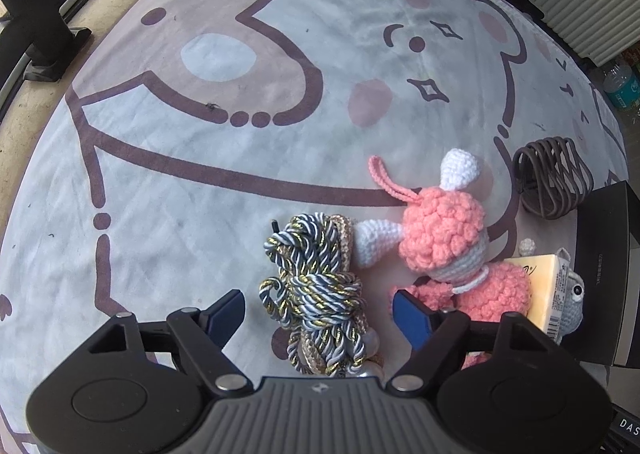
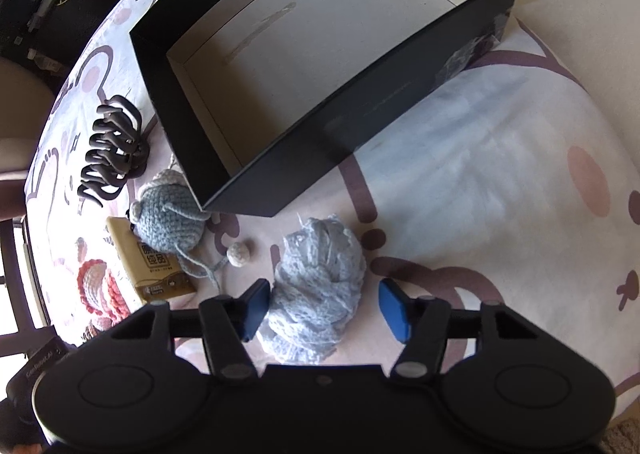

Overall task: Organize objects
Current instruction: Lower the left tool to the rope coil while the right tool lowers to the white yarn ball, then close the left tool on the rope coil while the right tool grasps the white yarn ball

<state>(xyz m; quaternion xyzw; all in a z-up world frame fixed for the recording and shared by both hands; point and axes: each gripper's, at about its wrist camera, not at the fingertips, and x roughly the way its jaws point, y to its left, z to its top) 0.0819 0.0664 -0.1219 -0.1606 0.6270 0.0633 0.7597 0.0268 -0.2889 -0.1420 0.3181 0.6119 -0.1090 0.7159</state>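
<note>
- Counted one twisted cord bundle (image 1: 320,286).
- Counted two crocheted toys: one pink (image 1: 444,238), one grey-blue (image 2: 172,218).
- Counted one brown hair claw (image 2: 110,150).
- Counted one yellow packet (image 2: 150,262).
- Counted one pale blue yarn skein (image 2: 320,286).
- Counted one small pompom (image 2: 239,253).
- Counted one open black box (image 2: 312,142).

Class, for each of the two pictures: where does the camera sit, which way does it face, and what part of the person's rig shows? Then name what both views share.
Left wrist: rides on the left claw, looking forward and down at a twisted grey-and-gold cord bundle between its open blue pads, beside a pink crocheted doll.
Right wrist: rides on the right claw, facing a pale blue yarn bundle and an open black box.
Shared: the brown plastic hair clip, the yellow packet and the cartoon-printed cloth.
</note>
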